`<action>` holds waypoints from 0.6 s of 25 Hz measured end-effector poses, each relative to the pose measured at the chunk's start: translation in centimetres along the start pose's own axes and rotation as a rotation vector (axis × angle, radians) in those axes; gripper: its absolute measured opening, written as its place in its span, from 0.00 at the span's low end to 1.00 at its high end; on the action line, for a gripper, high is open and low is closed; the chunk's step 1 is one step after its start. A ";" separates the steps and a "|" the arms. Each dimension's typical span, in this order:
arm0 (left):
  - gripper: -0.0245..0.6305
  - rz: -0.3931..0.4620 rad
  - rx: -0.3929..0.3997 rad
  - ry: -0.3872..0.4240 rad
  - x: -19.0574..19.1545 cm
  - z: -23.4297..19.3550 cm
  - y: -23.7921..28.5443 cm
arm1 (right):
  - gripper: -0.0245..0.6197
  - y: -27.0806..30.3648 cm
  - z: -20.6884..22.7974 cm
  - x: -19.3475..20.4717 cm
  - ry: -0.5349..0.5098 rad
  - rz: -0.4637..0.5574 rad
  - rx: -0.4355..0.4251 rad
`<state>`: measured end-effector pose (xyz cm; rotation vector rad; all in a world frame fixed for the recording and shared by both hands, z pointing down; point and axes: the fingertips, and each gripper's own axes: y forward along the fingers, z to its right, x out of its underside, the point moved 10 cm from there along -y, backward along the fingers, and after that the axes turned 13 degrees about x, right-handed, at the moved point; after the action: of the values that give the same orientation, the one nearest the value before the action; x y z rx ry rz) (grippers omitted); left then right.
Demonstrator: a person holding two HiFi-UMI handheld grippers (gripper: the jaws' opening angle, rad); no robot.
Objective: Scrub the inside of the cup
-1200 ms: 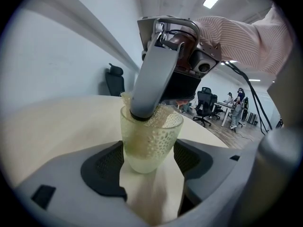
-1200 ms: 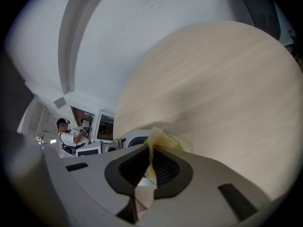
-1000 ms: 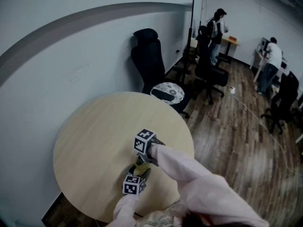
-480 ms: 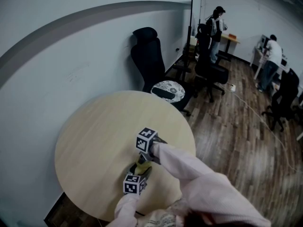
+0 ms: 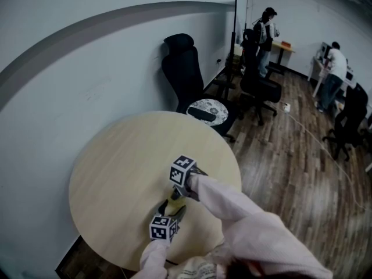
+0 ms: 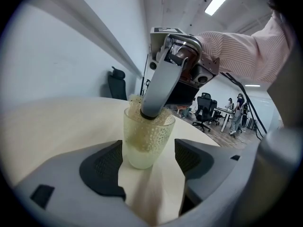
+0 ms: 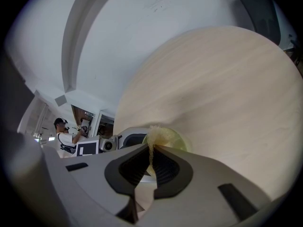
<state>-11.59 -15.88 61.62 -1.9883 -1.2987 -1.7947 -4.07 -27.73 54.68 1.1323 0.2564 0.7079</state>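
Note:
A yellow-green dimpled cup (image 6: 147, 138) stands upright on the round wooden table (image 5: 128, 156), near its front edge (image 5: 172, 204). My left gripper (image 6: 149, 152) is shut on the cup, its dark pads against the lower sides. My right gripper (image 6: 149, 111) reaches down into the cup from above, shut on a thin yellow sponge (image 7: 154, 135). The sponge's frayed edge shows at the rim (image 6: 134, 100). In the right gripper view the cup's rim (image 7: 179, 141) peeks out just beyond the jaws (image 7: 152, 157). In the head view the left gripper (image 5: 169, 215) and right gripper (image 5: 176, 194) meet at the cup.
A black office chair (image 5: 185, 74) and a patterned round seat (image 5: 206, 112) stand behind the table. A white wall runs along the left. More chairs, desks and two people (image 5: 264, 36) are at the back right on wooden floor (image 5: 290, 173).
The right gripper has shifted very slightly over the cup. Both grips are unchanged and the cup stays in place.

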 end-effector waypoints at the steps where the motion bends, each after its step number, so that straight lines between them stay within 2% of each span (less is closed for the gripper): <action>1: 0.56 0.001 0.000 -0.002 -0.1 0.1 -0.2 | 0.08 -0.1 -0.1 0.0 0.000 0.004 -0.001; 5: 0.54 0.007 0.008 -0.007 -0.3 0.5 -1.1 | 0.08 -1.1 -0.1 0.3 -0.011 0.027 0.000; 15: 0.35 0.070 -0.032 0.002 -1.2 1.3 -4.1 | 0.08 -3.6 -0.1 2.3 -0.063 0.194 -0.029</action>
<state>-13.29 -13.15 58.59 -2.0220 -1.1914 -1.7952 -0.99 -27.00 51.83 1.1595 0.0836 0.8426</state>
